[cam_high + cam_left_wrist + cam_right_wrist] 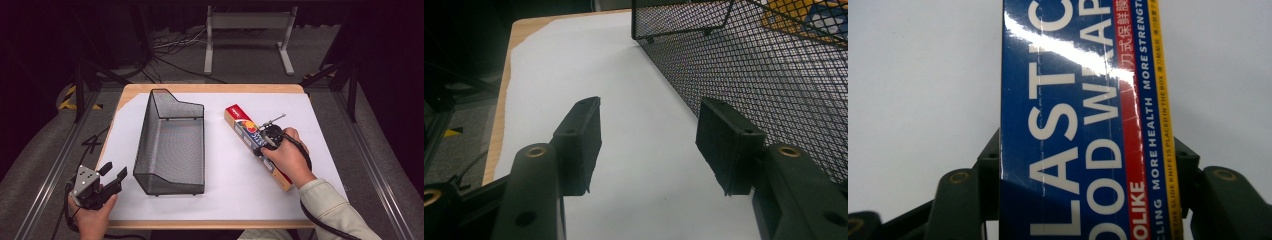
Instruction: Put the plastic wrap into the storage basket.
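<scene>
I had the right gripper down over the plastic wrap box, which lay flat on the white sheet at the right of the worktop, well apart from the wire basket. Its fingers sat against both long sides of the box, so I judged the grasp made. Nothing was lifted yet; the basket stood empty. My left gripper hovered at the near left corner, fingers released. The carry and drop remained.
</scene>
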The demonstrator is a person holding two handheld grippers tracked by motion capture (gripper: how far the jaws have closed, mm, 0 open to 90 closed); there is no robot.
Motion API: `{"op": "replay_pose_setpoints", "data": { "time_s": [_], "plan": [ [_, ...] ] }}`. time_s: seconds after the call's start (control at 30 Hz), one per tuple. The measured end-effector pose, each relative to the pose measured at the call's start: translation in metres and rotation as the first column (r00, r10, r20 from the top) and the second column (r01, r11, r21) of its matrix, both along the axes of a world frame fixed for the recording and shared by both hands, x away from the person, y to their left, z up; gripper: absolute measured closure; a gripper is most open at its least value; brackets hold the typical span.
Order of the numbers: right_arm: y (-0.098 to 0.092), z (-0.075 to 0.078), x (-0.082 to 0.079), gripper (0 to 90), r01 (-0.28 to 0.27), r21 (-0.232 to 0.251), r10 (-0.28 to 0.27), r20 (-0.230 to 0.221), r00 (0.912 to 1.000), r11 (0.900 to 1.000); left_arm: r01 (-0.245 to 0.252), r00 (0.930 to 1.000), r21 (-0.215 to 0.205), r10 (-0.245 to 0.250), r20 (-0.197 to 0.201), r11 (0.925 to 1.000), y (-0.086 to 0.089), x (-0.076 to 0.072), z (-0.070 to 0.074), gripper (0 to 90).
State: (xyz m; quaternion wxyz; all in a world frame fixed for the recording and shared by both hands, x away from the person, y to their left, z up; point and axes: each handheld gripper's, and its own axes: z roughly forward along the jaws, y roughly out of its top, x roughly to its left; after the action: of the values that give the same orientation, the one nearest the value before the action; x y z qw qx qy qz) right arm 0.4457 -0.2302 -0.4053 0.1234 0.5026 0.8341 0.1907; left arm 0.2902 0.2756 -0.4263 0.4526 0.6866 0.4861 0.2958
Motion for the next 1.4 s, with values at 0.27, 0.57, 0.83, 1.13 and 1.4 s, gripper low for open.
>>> {"op": "replay_pose_setpoints", "data": {
  "time_s": [0.27,0.57,0.83,1.13,1.4],
  "plan": [
    [0.009,0.031,-0.012,40.1,0.074,0.080,-0.076,0.021,0.9969,0.994,-0.009,1.0000,-0.004,0.009,0.000,0.9999,0.001,-0.001,0.000,44.0],
    [0.042,0.072,-0.028,40.0,0.041,0.102,-0.046,0.045,0.9979,0.994,-0.010,0.9999,-0.001,0.010,0.001,0.9999,0.000,-0.001,0.000,43.6],
    [0.084,0.090,-0.036,40.0,0.048,0.090,-0.050,0.015,0.9986,0.995,-0.007,1.0000,-0.003,0.007,0.001,1.0000,0.000,-0.002,0.001,43.5],
    [0.127,0.099,-0.042,40.0,0.038,0.131,-0.041,0.016,0.9990,0.991,-0.004,1.0000,-0.001,0.004,0.006,1.0000,0.000,-0.001,0.000,43.5],
    [0.161,0.097,-0.044,40.0,0.025,0.132,-0.024,-0.006,0.9997,0.991,0.000,1.0000,0.000,0.000,0.005,1.0000,0.000,0.001,0.000,43.6]
  ]
}}
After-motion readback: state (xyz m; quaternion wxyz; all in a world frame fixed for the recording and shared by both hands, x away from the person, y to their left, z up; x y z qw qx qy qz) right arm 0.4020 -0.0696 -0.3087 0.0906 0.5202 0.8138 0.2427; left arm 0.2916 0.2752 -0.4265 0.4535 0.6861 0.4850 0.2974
